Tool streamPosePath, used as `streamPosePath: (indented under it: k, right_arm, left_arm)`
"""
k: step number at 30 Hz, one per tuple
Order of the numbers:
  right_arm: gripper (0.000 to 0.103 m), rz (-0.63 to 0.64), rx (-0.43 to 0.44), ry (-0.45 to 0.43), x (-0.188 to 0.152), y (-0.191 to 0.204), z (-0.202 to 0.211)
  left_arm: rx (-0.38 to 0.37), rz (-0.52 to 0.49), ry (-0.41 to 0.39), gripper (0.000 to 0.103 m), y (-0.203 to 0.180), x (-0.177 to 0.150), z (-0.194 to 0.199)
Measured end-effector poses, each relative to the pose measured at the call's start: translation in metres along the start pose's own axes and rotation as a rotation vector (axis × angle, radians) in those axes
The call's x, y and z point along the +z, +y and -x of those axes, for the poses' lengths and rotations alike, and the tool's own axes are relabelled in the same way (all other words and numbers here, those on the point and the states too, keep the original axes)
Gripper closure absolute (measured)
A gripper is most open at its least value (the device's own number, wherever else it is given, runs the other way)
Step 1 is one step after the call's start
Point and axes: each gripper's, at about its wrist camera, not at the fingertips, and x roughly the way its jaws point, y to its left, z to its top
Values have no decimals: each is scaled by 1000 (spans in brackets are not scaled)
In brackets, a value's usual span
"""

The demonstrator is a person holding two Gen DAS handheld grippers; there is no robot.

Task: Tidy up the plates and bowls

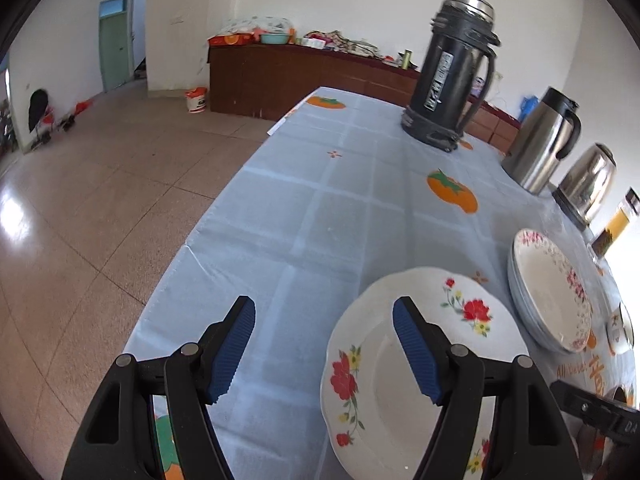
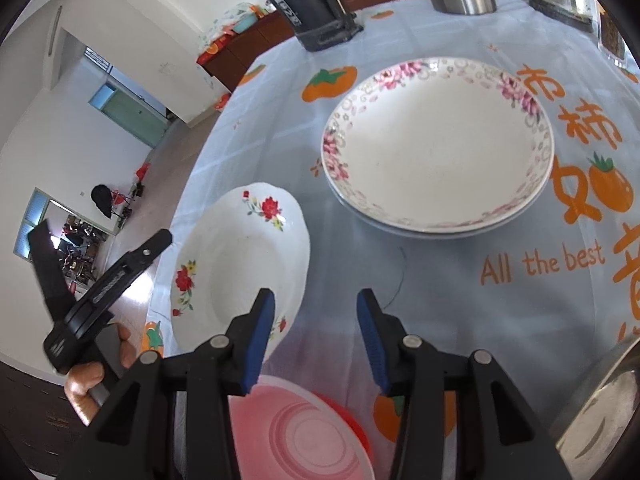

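Bright daylight fills both fisheye views, with a blown-out glare patch on the floor tiles [image 1: 16,216] and soft reflections on the glossy tablecloth [image 2: 420,280]. Straight lines bow strongly toward the dark vignetted corners. The black thermos [image 1: 452,72] looks slightly motion-blurred.

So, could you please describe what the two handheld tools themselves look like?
Both the left tool and right tool are matte black plastic, with angular hollowed arms, round silver pivot pins and ribbed blue pads. The right view shows the left tool's black handle, with small white lettering.
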Motion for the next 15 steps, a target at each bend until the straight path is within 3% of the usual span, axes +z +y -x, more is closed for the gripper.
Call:
streamPosePath:
  k: [10,15]
  right_arm:
    - [58,-24,-9,55,2,-4,-14]
    - [58,-18,-7,98,4,-2,-26]
  left_arm:
    - [-60,61,115,30,9,-7,-19]
    - [-68,54,133,30,6,-10,-22]
